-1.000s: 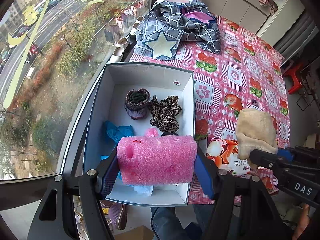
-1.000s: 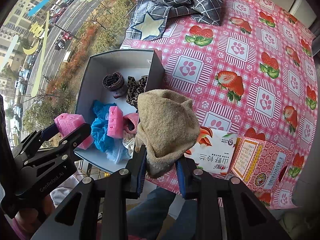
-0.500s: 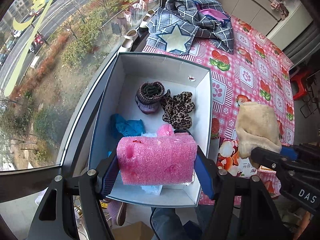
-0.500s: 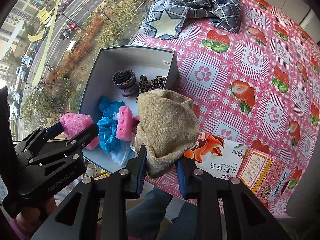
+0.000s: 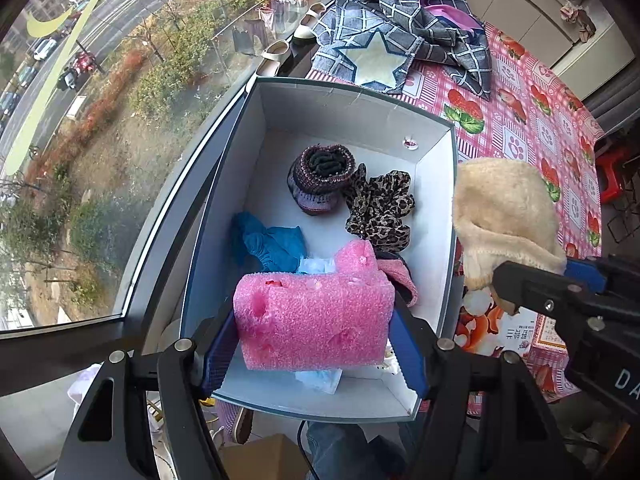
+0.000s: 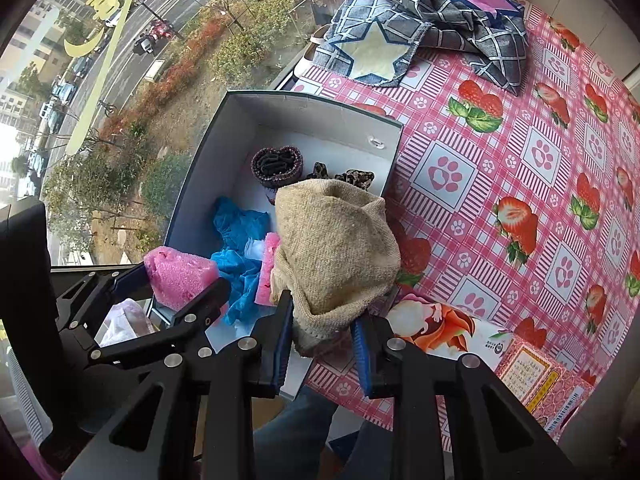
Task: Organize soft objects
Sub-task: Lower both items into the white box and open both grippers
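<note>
The left gripper (image 5: 314, 332) is closed tight on one pink foam block (image 5: 316, 320), held over the near end of the one white box (image 5: 352, 108). Inside the box, from 9 o'clock round to 3 o'clock, lie one blue cloth (image 5: 272, 240), one more pink foam piece (image 5: 356, 256), one rolled dark sock (image 5: 320, 180) and one leopard scrunchie (image 5: 380, 208). The right gripper (image 6: 324, 344) is squeezed shut on one beige sock (image 6: 336, 248), up above the box's right wall at 3 o'clock, with two printed packs (image 6: 452, 332) on the pink tablecloth (image 6: 520, 152) nearby.

Left gripper (image 5: 316, 344) and right gripper (image 6: 322, 344) sit side by side, fingers of each clamped on a load.
</note>
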Available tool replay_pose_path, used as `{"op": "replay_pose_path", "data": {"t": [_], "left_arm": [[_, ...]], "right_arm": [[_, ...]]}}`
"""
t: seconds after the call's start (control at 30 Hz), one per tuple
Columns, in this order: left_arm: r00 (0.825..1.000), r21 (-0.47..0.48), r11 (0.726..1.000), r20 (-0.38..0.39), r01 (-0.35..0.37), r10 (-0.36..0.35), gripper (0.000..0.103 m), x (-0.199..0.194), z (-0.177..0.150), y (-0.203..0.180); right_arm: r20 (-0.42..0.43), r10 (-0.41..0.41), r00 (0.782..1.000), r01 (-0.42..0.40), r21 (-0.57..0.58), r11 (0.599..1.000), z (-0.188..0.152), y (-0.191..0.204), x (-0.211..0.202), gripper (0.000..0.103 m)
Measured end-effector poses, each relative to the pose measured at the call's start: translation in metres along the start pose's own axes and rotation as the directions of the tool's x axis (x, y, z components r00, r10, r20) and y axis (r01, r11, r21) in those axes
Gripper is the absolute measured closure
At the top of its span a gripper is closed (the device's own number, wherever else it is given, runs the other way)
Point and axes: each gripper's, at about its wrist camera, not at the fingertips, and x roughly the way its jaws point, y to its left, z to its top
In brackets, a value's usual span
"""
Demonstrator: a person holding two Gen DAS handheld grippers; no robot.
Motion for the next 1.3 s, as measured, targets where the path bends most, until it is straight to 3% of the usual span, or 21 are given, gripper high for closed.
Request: {"op": "replay_pose_path", "data": {"t": [0.5, 0.87, 0.93, 0.97, 1.0, 1.23, 1.3], "left_arm": [[1.000, -0.003, 1.000, -0.020, -0.015, 0.014, 0.031, 0.015, 0.008, 0.004], [1.000, 0.023, 0.999, 0.001, 0.025, -0.025, 0.029, 0.014, 0.002, 0.000], [1.000, 0.034, 0.999, 0.026, 0.012, -0.013, 0.024, 0.010, 0.000, -0.001], [0.999, 0.039, 0.999, 0.031, 0.008, -0.010, 0.023, 0.009, -0.001, -0.001], [1.000, 0.042, 0.999, 0.029, 0.004, -0.005, 0.023, 0.009, -0.001, -0.001], [0.994, 0.025, 0.995, 0.063, -0.092, 0.090, 0.023, 0.001, -0.005, 0.004], [0.996, 0.022, 0.997, 0.057, -0.075, 0.073, 0.022, -0.001, -0.006, 0.005]], "right_arm": [[-0.026, -0.017, 1.000, 0.016, -0.039, 0.999, 0.021, 0.012, 0.017, 0.075], [-0.024, -0.016, 1.000, 0.014, -0.069, 0.998, 0.029, 0.018, 0.022, 0.073], [-0.022, -0.010, 1.000, 0.009, -0.069, 0.998, 0.028, 0.017, 0.021, 0.054], [-0.011, -0.014, 1.000, 0.013, -0.068, 0.998, 0.027, 0.017, 0.019, 0.036], [0.005, -0.023, 1.000, 0.023, -0.069, 0.997, 0.025, 0.016, 0.016, 0.028], [0.029, -0.033, 0.999, 0.034, -0.051, 0.998, 0.022, 0.011, 0.005, 0.027], [0.027, -0.031, 0.999, 0.032, -0.038, 0.999, 0.019, 0.008, 0.003, 0.008]]}}
